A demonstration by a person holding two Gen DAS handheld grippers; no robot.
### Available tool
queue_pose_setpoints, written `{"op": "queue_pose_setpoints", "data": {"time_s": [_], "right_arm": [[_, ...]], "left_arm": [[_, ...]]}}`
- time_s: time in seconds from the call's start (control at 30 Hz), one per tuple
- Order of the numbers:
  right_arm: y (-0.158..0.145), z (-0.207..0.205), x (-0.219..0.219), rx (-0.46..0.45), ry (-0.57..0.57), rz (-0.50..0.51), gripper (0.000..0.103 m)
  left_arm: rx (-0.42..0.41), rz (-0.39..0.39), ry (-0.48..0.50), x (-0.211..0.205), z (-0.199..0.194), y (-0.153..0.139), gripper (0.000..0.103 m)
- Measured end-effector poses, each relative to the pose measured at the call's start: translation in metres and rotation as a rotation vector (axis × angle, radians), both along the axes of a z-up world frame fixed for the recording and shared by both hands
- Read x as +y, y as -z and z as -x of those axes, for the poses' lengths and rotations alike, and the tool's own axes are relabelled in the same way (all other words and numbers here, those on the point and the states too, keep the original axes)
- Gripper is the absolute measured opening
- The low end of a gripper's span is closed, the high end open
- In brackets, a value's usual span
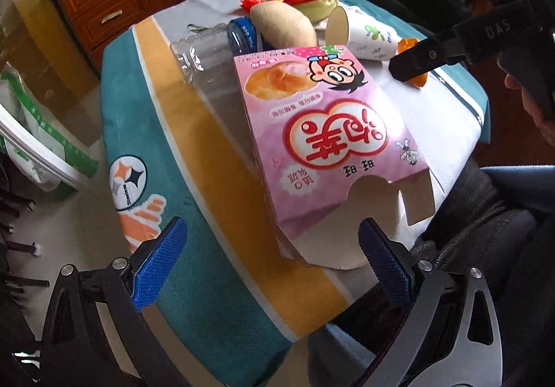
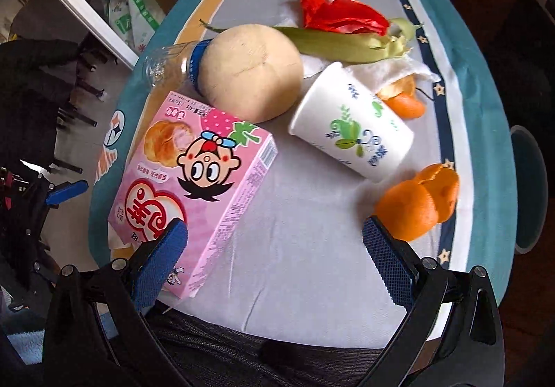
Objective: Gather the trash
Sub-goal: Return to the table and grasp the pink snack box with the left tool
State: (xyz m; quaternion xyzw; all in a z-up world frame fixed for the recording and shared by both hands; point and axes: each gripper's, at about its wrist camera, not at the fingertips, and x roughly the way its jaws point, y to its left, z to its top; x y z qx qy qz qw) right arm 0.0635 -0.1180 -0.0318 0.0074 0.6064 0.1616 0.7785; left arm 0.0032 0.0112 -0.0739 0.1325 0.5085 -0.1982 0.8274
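Pink snack box [image 1: 326, 144] sat just ahead of our open left tool [image 1: 272, 251]; we judged gripping its torn end best; right tool [image 2: 274, 248] open, empty.

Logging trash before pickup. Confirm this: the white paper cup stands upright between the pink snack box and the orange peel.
Not quite: the white paper cup lies on its side, as the right wrist view shows. It is indeed between the pink snack box and the orange peel.

The letters "DAS" are showing on the black body of the right gripper [image 1: 409, 69]. The pink snack box [image 1: 326, 130] ahead of the left gripper's fingers is carrying large red Chinese characters — upside down, "泡芙" and "旺旺". The paper cup [image 2: 353, 133] ahead of the right gripper is bearing blue characters — too small to read.
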Motion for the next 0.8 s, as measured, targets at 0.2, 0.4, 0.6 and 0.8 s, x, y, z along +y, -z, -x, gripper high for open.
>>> {"op": "queue_pose_setpoints", "data": {"time_s": [0.2,0.4,0.6,0.8], "right_arm": [[0.018,-0.014,0.024,0.059,-0.006,-0.061,0.097],[0.033,-0.015,0.043,0.091,-0.034,-0.068,0.097],[0.034,-0.018,0.044,0.094,-0.039,-0.086,0.097],[0.029,-0.013,0.039,0.088,-0.049,-0.114,0.097]], "left_arm": [[0.022,0.084,-0.037,0.002,-0.015,0.023,0.099],[-0.008,0.120,-0.057,-0.008,-0.029,0.031,0.099],[-0.028,0.156,-0.051,-0.022,-0.034,0.030,0.091],[-0.028,0.169,-0.101,-0.016,-0.035,0.022,0.036]]}}
